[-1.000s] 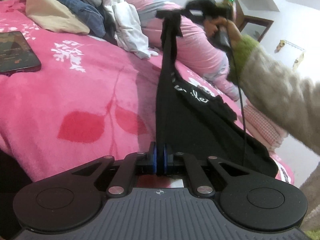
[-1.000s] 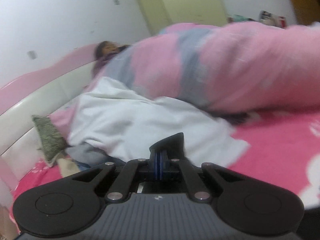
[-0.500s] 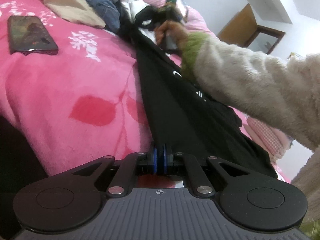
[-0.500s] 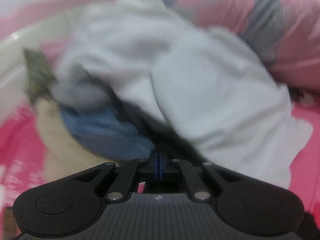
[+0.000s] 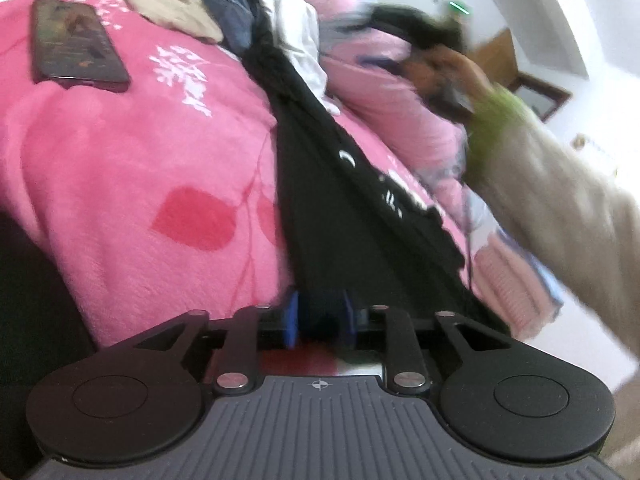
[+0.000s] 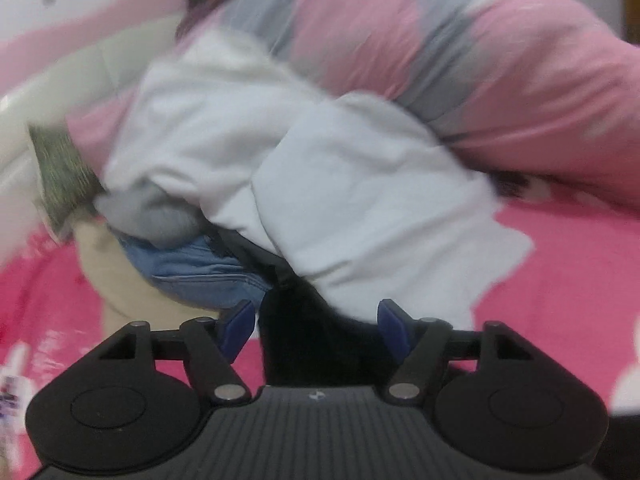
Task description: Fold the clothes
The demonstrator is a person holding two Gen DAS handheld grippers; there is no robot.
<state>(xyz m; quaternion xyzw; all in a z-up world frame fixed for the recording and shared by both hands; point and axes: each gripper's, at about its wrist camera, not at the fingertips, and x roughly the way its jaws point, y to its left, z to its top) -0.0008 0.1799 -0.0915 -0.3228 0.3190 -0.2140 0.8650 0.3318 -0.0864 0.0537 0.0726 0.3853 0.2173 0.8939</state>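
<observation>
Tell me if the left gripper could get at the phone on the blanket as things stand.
Probably yes: the phone lies bare on the pink blanket, nothing over it. The left gripper is open, with the black garment lying between its fingers.

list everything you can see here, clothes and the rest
black garment: 1, black with white print, stretched along the bed
clothes pile: 1, white, grey, blue denim, beige, at the garment's far end
phone: 1, dark, flat on the bedspread
bedspread: 1, pink, floral
duvet: 1, pink and grey, behind the pile
left gripper: blue fingers parted around the garment's near end
right gripper: fingers wide open
sleeve: 1, cream, green cuff
</observation>
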